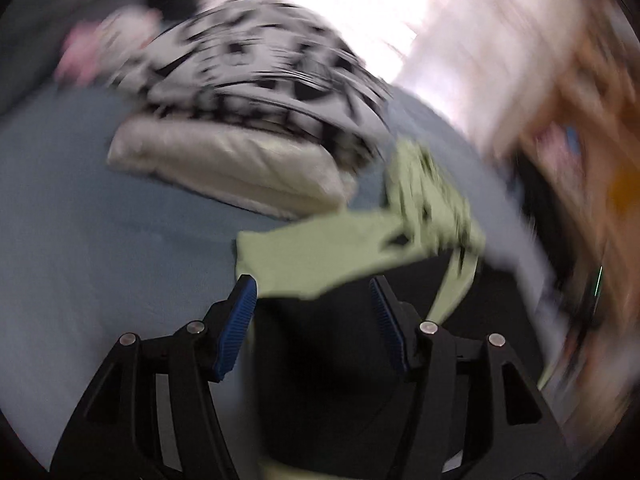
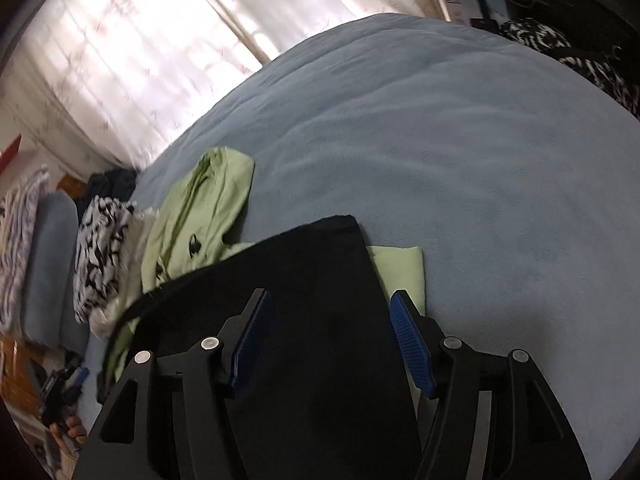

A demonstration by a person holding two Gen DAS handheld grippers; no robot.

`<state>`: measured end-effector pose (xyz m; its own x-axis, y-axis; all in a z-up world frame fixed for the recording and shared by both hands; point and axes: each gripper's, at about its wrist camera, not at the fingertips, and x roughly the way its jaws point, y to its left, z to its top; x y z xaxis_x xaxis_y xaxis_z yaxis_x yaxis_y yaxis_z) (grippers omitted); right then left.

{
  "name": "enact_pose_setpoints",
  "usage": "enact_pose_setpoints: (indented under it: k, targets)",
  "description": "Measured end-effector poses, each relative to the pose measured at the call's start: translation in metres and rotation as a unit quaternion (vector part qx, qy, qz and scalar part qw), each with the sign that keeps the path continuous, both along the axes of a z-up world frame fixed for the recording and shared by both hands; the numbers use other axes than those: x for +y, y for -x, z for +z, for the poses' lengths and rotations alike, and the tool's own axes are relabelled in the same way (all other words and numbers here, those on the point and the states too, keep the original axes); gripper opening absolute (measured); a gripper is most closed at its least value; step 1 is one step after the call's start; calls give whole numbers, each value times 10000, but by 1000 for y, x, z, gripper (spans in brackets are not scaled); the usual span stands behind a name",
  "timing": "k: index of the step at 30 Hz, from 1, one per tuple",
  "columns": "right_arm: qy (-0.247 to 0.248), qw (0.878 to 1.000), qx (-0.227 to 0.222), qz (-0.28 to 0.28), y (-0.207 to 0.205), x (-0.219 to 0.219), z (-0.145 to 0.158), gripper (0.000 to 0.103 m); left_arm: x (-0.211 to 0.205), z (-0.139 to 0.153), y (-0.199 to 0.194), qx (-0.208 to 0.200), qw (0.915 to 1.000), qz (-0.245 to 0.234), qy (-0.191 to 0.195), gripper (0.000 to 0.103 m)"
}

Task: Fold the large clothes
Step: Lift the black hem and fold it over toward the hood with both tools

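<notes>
A black garment lies spread flat on the pale blue bed cover, over a light green garment whose corner sticks out to its right. My right gripper hovers over the black cloth, jaws open, nothing pinched. In the blurred left wrist view, my left gripper is open too. Black cloth shows under it and the crumpled green garment lies just beyond its fingertips. The green cloth's edge comes close to the left pad, but no grip shows.
A folded pile stands on the bed: black-and-white patterned cloth on a cream piece. Bright curtains hang behind the bed. A blue pillow and wooden furniture sit at the bed's side. A hand shows at lower left.
</notes>
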<state>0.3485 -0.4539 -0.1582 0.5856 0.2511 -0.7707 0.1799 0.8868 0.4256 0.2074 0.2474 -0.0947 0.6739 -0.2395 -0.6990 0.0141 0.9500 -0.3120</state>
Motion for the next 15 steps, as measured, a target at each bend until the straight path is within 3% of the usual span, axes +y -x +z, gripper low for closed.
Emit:
enact_pose_setpoints:
  k: [2,5,8,12,13,15]
  targets:
    - [-15,10000,54,67,2,0,-8,63,-16,-1,17,-20,9957,-598,-705,55]
    - [50,9997,58,218,20,-1,-14,63,-37,-7,42,-58,9791,-1326,-1542,55]
    - [232,9991,85,352,16,12,-24,63,-66,-26,54,-113,9436,-1905,-2706,55]
    - [321,9987,168,364,17,15,-33,63,-90,-52,41,-317,9066,-2039,-3681,55]
    - [336,9987,173,350,15,17,-35,63,-94,-55,33,-421,8998,-2006,-3852,55]
    - [383,9985,180,359,15,20,-36,63,-97,-59,11,-545,8957,-1836,-4014,55]
